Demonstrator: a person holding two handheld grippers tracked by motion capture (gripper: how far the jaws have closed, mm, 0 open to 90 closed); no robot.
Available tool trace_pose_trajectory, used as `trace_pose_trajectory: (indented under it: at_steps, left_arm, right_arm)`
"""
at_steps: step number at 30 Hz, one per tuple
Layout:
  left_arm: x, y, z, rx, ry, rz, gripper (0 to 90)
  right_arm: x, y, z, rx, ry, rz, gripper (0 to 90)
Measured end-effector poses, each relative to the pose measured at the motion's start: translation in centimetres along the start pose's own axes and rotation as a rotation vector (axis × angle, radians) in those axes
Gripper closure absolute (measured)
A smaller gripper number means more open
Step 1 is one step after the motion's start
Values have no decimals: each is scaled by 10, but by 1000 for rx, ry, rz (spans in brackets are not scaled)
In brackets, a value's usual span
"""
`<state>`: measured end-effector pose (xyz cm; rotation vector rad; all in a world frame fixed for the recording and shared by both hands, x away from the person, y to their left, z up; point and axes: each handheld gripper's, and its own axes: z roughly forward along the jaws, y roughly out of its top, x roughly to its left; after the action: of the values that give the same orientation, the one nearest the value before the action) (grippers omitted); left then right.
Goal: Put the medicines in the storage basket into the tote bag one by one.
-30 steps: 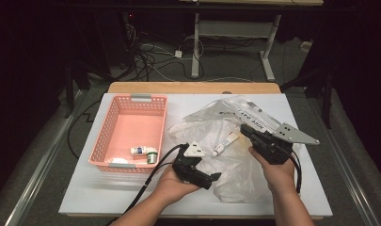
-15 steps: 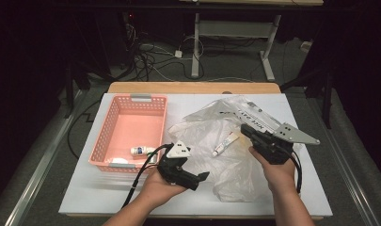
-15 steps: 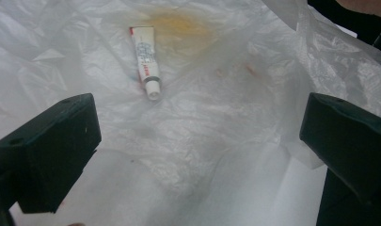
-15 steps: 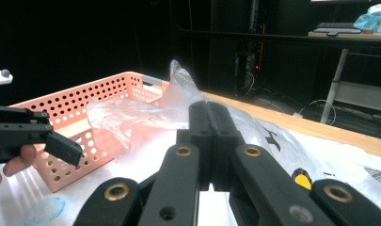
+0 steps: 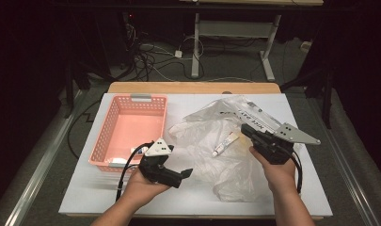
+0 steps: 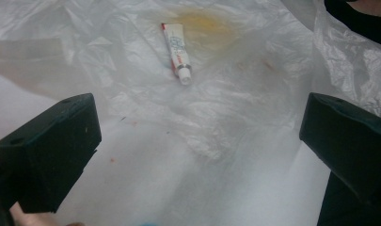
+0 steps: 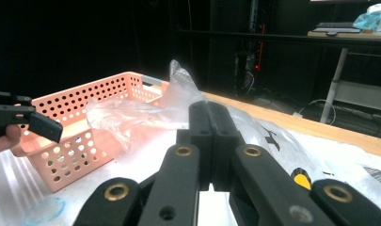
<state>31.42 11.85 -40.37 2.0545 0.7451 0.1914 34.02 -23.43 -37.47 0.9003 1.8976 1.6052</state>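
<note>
Just now the left gripper (image 5: 182, 175) sits low over the white table (image 5: 84, 197), in front of the pink basket (image 5: 103, 141), with its jaws spread wide and nothing between them. In the left gripper view the two black jaws stand far apart at the bottom corners and the small white tube (image 6: 177, 52) lies straight ahead between their lines, farther off, resting on the crumpled clear plastic bag (image 6: 254, 94). Its long axis runs nearly along the gripper's line of sight, tilted only slightly, with the white cap toward the jaws and the flat crimped tail away. From above, the tube (image 5: 225, 143) lies on the bag (image 5: 211, 127) between the two hands, up and to the right of the left gripper, slanting from near-left to far-right.

The right gripper (image 5: 247, 130) is pressed closed, its jaws meeting face to face in the right gripper view (image 7: 211, 141); clear plastic lies right at them, so it looks to be pinching the bag's film, though I cannot be sure. Its tips are just beside the tube's far end, nearer than the left gripper's.

My judgement: since only the left is free and opened, it is the likelier one to take the tube, reaching forward and right, and closing across the narrow width should suit a tube lying end-on.
</note>
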Motion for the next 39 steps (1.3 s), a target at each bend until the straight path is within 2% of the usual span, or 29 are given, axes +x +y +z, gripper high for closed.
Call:
trace_pose_trajectory:
  at_steps: [7, 15, 18, 26, 31, 39]
  left_arm:
    - [15, -8, -16, -16, 35, -28, 0]
    - [28, -16, -29, -10, 77, -46, 0]
    - [33, -18, -35, -3, 108, -49, 0]
    - [53, -25, -53, -24, 151, -99, 0]
    - [68, -34, -64, -28, 176, -142, 0]
    - [87, -44, -79, -26, 214, -187, 4]
  right_arm:
    - [0, -1, 1, 5, -1, -3, 900]
    - [0, -1, 0, 1, -2, 0, 900]
    - [-1, 0, 0, 1, -2, 0, 900]
    - [-1, 0, -1, 0, -3, -4, 900]
    - [-2, 0, -1, 0, -3, -2, 900]
    - [-2, 0, -1, -2, -4, -1, 900]
